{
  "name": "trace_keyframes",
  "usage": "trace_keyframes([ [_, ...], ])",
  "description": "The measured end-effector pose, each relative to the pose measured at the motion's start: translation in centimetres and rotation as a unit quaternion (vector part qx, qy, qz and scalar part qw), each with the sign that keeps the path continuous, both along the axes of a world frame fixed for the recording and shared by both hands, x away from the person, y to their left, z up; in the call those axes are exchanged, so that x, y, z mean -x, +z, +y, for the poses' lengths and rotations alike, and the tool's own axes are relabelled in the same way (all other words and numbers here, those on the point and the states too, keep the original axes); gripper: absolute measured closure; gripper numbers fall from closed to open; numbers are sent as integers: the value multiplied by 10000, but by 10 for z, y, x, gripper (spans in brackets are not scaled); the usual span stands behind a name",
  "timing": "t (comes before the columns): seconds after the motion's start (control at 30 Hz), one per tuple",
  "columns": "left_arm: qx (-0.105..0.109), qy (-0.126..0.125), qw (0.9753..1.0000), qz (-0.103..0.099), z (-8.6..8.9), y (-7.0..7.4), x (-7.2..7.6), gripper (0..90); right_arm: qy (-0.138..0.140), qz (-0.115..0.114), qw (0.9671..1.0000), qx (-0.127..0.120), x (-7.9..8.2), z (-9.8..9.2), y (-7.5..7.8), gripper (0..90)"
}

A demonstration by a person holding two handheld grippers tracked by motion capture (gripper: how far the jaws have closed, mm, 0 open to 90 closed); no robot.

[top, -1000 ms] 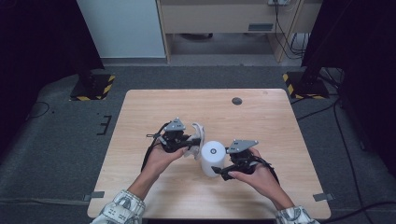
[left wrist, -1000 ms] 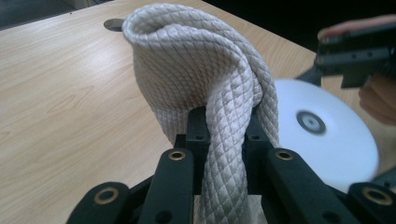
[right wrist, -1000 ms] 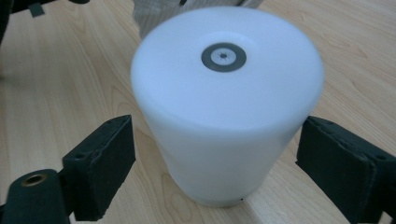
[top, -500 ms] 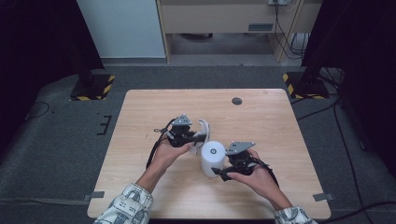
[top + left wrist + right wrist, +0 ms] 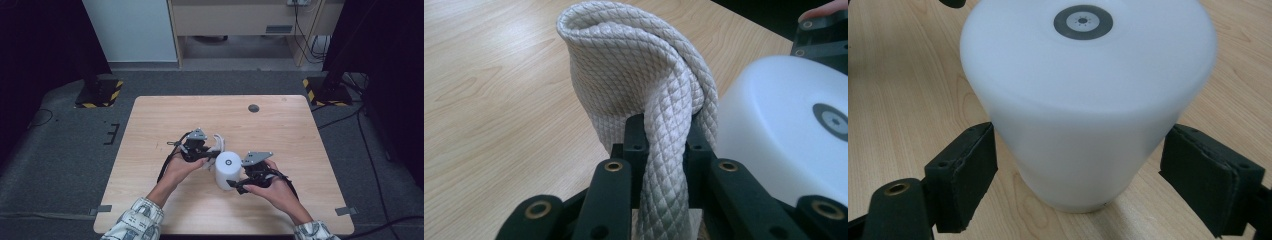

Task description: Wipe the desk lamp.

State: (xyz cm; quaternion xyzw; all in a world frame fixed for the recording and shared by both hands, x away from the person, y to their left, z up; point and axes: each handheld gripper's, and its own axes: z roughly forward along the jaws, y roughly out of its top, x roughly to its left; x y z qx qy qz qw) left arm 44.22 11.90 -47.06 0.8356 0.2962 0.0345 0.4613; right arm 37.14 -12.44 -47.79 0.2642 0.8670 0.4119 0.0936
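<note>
A white, round container (image 5: 227,169) with a grey disc on its top stands upright on the wooden table (image 5: 150,125), near the middle. My right gripper (image 5: 233,182) is open, its pads (image 5: 965,175) either side of the container's (image 5: 1083,100) narrow base, close to it. My left gripper (image 5: 210,152) is just left of the container and is shut on a grey-white quilted cloth (image 5: 218,142). In the left gripper view the cloth (image 5: 634,75) bunches up above the left gripper (image 5: 665,139), and the container (image 5: 784,135) is right beside it.
A small dark round disc (image 5: 254,108) lies near the table's far edge. Bare wood stretches to the left, right and far side of the container. Dark floor, cables and yellow-black striped stand bases (image 5: 102,94) surround the table.
My left gripper has carried the cloth a little to the right, closer to the white container. The right gripper and the container have stayed in place.
</note>
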Motion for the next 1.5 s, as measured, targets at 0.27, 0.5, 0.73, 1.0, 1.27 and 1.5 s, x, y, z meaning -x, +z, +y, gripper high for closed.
trace_keyframes([
  [0.27,335,171,9992,-129,12,17,0,777,-3,-33,10000,22,0,0,1,170],
  [0.5,169,33,9998,-31,4,7,2,777,-15,-45,10000,44,0,1,0,174],
  [0.73,-111,-2,9998,194,0,-12,2,778,-18,-59,9999,80,0,1,0,177],
  [1.0,-98,0,9996,246,1,-12,2,778,4,-55,9999,107,0,1,0,177],
  [1.27,-447,-53,9985,323,-3,-22,3,778,-7,-64,9999,125,0,2,1,176],
  [1.5,-603,-77,9975,371,-4,-26,2,778,-13,-89,9999,129,0,2,1,176],
])
